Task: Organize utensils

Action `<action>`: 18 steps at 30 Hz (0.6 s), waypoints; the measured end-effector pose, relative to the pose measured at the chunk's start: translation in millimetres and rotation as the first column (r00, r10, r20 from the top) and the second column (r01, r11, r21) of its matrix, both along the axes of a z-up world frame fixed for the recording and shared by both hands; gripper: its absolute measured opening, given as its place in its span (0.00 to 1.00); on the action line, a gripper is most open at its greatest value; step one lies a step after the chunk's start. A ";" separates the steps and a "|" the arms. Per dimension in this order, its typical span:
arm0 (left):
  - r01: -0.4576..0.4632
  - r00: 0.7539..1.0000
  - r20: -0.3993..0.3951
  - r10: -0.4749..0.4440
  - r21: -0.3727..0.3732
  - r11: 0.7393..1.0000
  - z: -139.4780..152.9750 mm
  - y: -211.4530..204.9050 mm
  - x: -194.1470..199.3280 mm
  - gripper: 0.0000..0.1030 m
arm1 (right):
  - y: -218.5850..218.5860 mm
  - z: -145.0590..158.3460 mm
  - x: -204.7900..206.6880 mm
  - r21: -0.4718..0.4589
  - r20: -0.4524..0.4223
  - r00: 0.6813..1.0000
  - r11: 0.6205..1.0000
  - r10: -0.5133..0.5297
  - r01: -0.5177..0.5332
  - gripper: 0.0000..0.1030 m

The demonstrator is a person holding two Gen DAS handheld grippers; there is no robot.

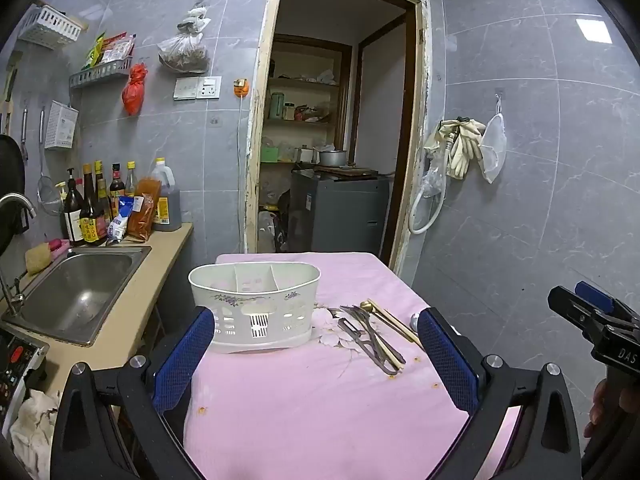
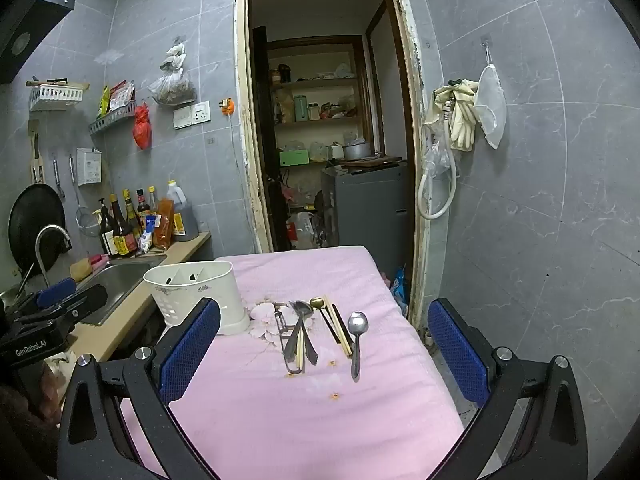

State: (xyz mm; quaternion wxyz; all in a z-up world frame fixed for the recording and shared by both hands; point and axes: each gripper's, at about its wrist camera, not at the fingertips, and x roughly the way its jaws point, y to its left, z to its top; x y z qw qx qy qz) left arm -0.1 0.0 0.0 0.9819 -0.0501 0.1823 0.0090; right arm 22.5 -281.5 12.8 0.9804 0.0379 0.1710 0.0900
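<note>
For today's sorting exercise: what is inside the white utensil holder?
The white utensil holder shows dividers and no utensils sticking up; its compartment floors are hidden by the walls.

steel spoon [image 1: 414, 321] mostly behind claw pad, bottle labels unreadable

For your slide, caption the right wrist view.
Open right gripper faces loose utensils beside an empty white caddy on a pink-covered table.

Two black-framed handheld grippers [image 1: 316, 344] [image 2: 324, 344] are seen, fitted with blue mesh-textured finger pads [image 1: 184, 356], silver screws [image 1: 137, 361]; white "GenRobot.AI" lettering [image 2: 31, 350] is printed on one.
</note>
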 end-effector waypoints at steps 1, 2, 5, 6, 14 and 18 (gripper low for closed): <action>0.001 1.000 0.000 -0.001 -0.001 1.000 -0.2 0.1 0.2 0.99 | 0.3 0.0 0.0 0.001 -0.001 1.000 1.000 0.001 -0.001 0.99; -0.001 1.000 0.004 0.001 0.003 1.000 -0.1 0.0 0.0 0.99 | 0.6 0.0 0.2 0.002 -0.003 1.000 1.000 0.001 -0.001 0.99; -0.002 1.000 0.006 0.002 0.006 1.000 -0.2 -0.3 -0.3 0.99 | 0.9 0.6 -0.4 0.002 0.001 1.000 1.000 0.002 -0.002 0.99; -0.003 1.000 0.005 0.003 0.006 1.000 -0.4 -0.5 -0.6 0.99 | 0.8 0.9 -0.7 0.002 0.002 1.000 1.000 0.003 -0.003 0.99; -0.003 1.000 0.004 0.003 0.003 1.000 -1.4 3.0 -5.8 0.99 | 4.4 2.9 -3.4 -0.003 -0.001 1.000 1.000 0.010 -0.010 0.99; -0.003 1.000 0.004 0.003 0.002 1.000 -1.0 2.8 -5.1 0.99 | 5.8 1.4 -3.3 -0.006 -0.002 1.000 1.000 0.011 -0.011 0.99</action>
